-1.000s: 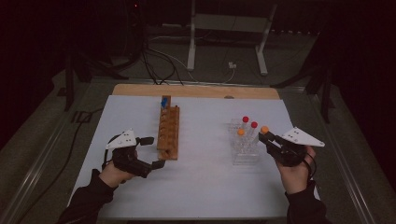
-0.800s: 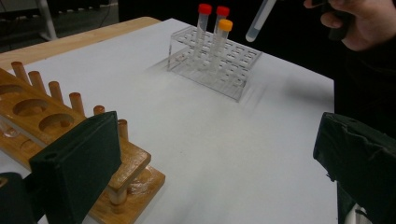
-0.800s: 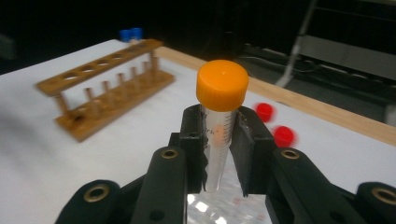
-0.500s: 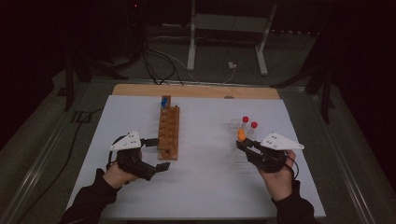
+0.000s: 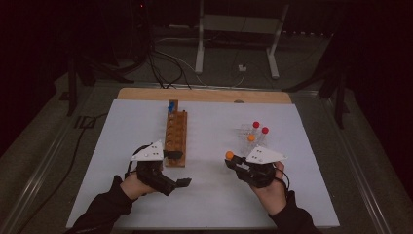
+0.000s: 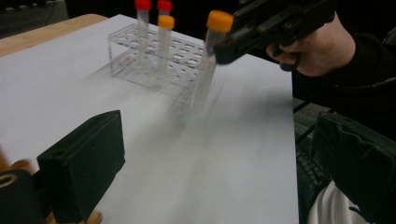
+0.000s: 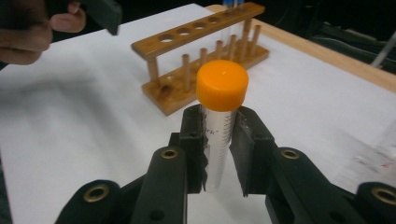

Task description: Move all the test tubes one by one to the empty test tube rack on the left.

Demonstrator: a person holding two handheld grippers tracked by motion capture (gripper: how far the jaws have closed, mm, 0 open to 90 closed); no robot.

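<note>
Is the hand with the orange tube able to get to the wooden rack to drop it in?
Probably yes. The right gripper is shut on the orange-capped tube, and bare white table lies between it and the wooden rack, whose near holes look empty.

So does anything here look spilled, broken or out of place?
Nothing stands out. The orange-capped tube sits upright in the right hand-held gripper, intact and capped. The clear rack and wooden rack stand square on the white table cover, with no spills.
</note>
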